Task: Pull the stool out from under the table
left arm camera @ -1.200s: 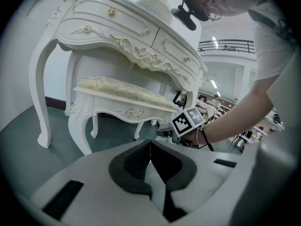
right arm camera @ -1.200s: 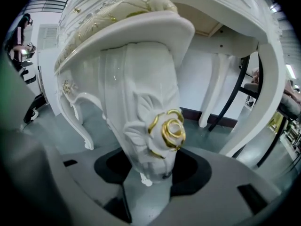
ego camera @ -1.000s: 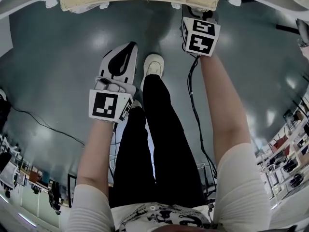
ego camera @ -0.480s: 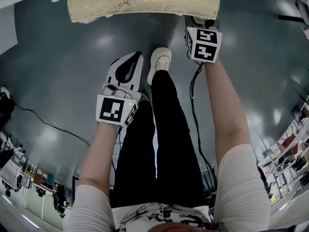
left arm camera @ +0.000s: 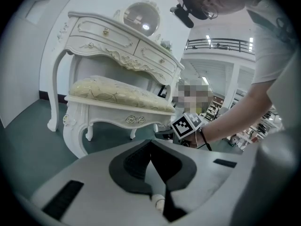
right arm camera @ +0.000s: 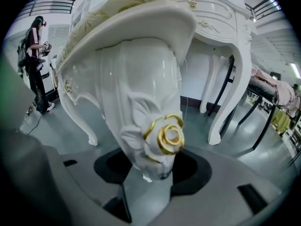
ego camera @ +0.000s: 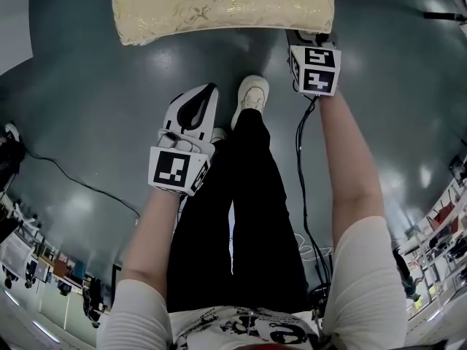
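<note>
The white carved stool (ego camera: 219,9) with a cream and gold cushion stands at the top of the head view. My right gripper (ego camera: 307,38) is at its front right corner, shut on the stool's leg (right arm camera: 146,126), whose gold rose ornament sits between the jaws (right arm camera: 151,172). My left gripper (ego camera: 202,93) hangs free over the floor beside the person's legs, shut with nothing in it (left arm camera: 150,144). From the left gripper view, the stool (left arm camera: 117,95) stands in front of the white dressing table (left arm camera: 117,36).
The person's legs and white shoe (ego camera: 252,93) are between the grippers. A black cable (ego camera: 73,181) runs across the grey floor at left. The table's curved legs (right arm camera: 235,79) stand behind the stool. Another person (right arm camera: 36,55) stands far left.
The stool has slid toward the person, and more of its cushion shows in the head view. My right gripper has come back with it. The left gripper has shifted slightly right.
</note>
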Demonstrator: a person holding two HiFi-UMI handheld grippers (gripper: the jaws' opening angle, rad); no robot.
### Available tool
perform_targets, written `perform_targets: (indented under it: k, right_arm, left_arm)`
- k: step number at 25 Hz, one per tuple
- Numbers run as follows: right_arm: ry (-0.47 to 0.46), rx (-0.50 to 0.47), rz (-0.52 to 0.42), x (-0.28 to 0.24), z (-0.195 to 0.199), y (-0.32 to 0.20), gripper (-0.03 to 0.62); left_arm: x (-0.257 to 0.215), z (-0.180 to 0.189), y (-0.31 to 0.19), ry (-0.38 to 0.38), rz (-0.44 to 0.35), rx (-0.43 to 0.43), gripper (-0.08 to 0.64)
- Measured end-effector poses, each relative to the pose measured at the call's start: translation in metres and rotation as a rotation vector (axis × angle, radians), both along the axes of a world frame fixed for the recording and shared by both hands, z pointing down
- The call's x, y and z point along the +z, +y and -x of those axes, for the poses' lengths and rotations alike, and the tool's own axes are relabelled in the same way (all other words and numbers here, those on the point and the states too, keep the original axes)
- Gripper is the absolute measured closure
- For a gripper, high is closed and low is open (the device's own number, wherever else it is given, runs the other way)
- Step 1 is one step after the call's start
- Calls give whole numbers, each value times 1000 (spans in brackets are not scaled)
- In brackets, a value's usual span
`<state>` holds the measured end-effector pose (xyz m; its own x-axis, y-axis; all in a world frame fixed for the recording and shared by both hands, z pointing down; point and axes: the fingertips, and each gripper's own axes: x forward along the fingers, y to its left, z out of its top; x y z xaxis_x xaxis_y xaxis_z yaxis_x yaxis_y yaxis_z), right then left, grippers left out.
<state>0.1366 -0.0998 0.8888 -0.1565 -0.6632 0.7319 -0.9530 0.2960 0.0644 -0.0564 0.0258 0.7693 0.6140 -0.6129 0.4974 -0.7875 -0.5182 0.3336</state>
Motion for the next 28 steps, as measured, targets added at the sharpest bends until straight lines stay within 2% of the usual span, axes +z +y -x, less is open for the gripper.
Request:
perform_targets:
  k: [5, 10, 15, 19, 23, 28]
  right_arm:
    - [7, -31, 18, -4, -5, 30, 353]
    - [2, -39, 11, -9, -7, 59, 353]
    - [-28, -49, 11, -17, -6, 83, 351]
    - [-57, 2, -12, -21, -12, 84, 347]
    - [-65, 86, 77, -10, -14, 101, 347]
    - [-2, 81, 129, -36, -15, 124, 347]
  left_arm:
    - [-16, -12, 19, -19, -37, 2, 539]
    - [-24, -20, 38, 9, -53, -51, 540]
    - [-23, -25, 64, -4, -25, -122, 540]
    - [-26, -36, 77, -14, -15, -123, 539]
    - [-31, -33, 90, -19, 1, -143, 539]
    - [-60, -27, 89, 0, -3, -166, 539]
